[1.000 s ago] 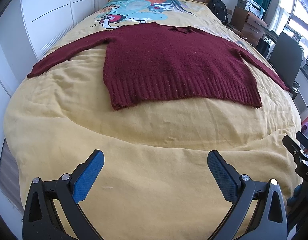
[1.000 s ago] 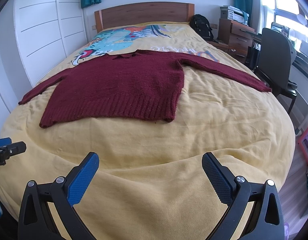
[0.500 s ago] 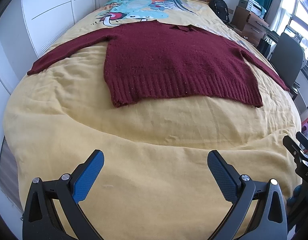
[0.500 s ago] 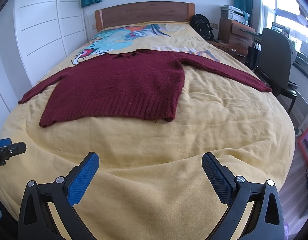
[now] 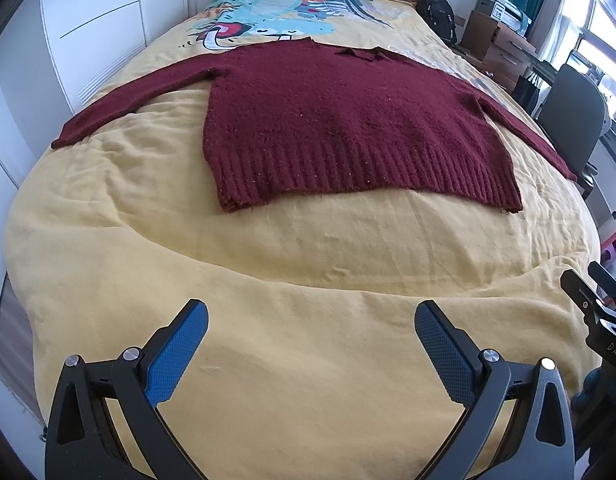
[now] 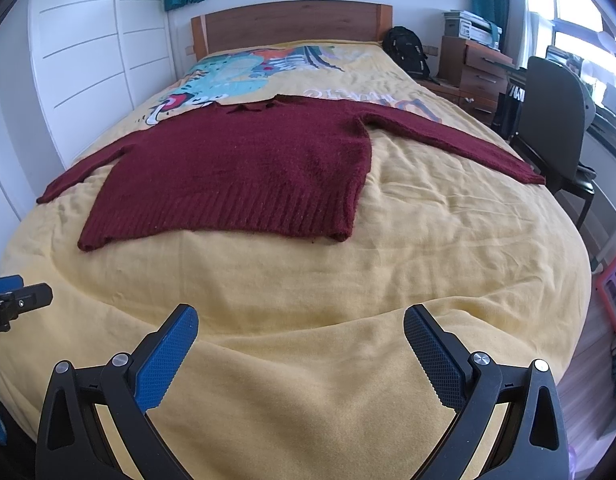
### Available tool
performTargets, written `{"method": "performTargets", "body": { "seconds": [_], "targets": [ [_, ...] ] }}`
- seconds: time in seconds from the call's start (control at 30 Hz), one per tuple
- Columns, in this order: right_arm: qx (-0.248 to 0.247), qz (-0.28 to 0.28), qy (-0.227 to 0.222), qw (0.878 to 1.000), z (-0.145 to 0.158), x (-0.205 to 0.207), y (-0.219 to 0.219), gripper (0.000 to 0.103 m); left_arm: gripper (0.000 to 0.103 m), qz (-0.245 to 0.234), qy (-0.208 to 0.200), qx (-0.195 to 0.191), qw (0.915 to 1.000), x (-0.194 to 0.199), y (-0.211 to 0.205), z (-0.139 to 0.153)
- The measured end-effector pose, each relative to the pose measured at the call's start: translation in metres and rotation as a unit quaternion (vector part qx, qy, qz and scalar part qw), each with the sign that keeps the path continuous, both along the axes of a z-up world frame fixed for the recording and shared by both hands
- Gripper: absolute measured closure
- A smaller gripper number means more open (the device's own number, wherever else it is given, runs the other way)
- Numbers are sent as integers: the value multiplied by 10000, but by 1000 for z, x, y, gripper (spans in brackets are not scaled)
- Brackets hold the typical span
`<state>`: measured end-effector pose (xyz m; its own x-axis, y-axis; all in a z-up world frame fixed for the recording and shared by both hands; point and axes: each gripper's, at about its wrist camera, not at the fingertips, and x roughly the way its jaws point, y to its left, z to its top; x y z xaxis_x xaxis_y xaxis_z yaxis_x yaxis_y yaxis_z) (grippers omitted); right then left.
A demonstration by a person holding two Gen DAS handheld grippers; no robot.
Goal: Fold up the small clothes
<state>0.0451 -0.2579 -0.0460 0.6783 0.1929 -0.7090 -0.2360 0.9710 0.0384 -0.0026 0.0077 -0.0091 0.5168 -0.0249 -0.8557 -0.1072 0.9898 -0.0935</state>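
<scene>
A dark red knitted sweater [image 5: 347, 128] [image 6: 244, 176] lies flat on the yellow bed cover [image 5: 308, 272] [image 6: 447, 240], both sleeves spread out to the sides, ribbed hem toward me. My left gripper [image 5: 311, 316] hovers open over the near end of the bed, well short of the hem, nothing between its blue pads. My right gripper [image 6: 300, 318] is likewise open and empty, facing the hem's right half from the foot of the bed. Each gripper shows at the edge of the other's view.
White wardrobe doors [image 6: 80, 64] line the left side of the bed. A wooden headboard [image 6: 292, 24] stands at the far end. On the right are a black backpack [image 6: 405, 54], a wooden drawer unit [image 6: 479, 72] and a dark office chair [image 6: 555, 116].
The left gripper's view has tilted down and crept slightly closer to the sweater. The right gripper has barely moved. Both stay open.
</scene>
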Motion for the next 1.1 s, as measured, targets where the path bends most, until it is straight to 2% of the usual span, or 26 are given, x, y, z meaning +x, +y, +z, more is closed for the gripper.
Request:
{"method": "performTargets", "body": {
  "seconds": [0.7, 1.1],
  "targets": [
    [-11, 19, 135, 9999, -2, 5, 1, 0, 1, 72, 116, -172, 9998, 5, 4, -4],
    [-57, 89, 221, 9997, -4, 7, 4, 0, 1, 71, 354, -176, 9992, 8, 4, -11]
  ]
}}
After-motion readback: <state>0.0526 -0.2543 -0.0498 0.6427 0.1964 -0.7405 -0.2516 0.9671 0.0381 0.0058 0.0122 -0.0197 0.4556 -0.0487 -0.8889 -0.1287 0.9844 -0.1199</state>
